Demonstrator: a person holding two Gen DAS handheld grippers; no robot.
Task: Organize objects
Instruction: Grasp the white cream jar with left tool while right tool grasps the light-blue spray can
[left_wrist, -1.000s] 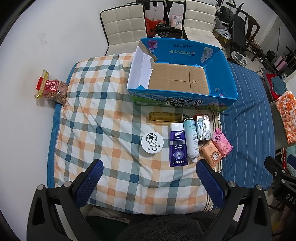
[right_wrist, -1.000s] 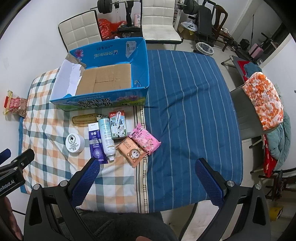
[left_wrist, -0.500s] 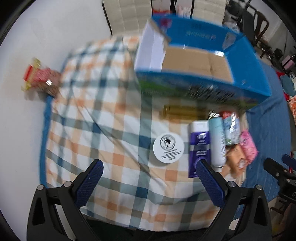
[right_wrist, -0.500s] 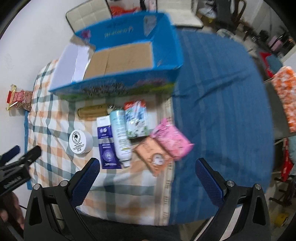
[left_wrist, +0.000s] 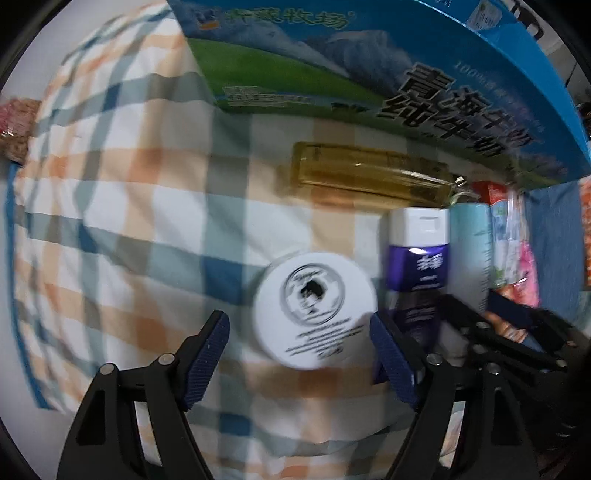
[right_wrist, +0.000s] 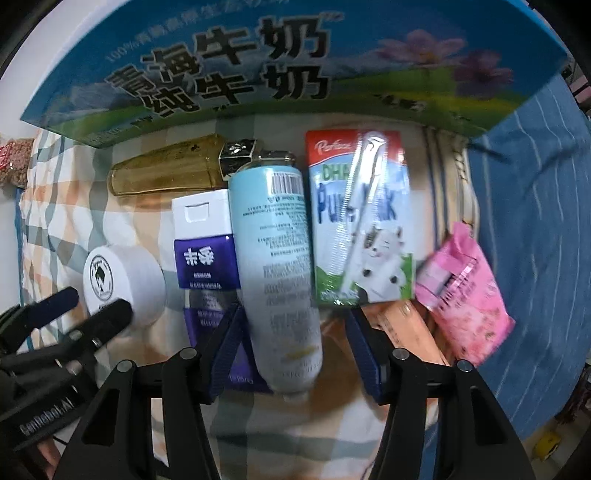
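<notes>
A row of items lies on the checked cloth in front of the blue milk box (left_wrist: 388, 74) (right_wrist: 258, 62). My left gripper (left_wrist: 299, 350) is open, its fingers on either side of the white round jar (left_wrist: 314, 310), which also shows in the right wrist view (right_wrist: 122, 284). My right gripper (right_wrist: 295, 350) is open around the lower end of the light blue spray can (right_wrist: 277, 258). Beside the can lie a purple and white tube (right_wrist: 207, 258), a milk carton (right_wrist: 362, 221), a pink packet (right_wrist: 465, 291), an orange packet (right_wrist: 406, 332) and an amber bottle (right_wrist: 166, 173).
The box's front wall stands just behind the items. A snack bag (right_wrist: 14, 166) lies at the far left off the cloth. Blue striped cloth (right_wrist: 535, 221) covers the right side. The left gripper (right_wrist: 70, 314) shows at the right wrist view's lower left.
Both grippers have dropped down and forward, close to the items. The left now straddles the white jar, the right straddles the spray can. Both stay open.
</notes>
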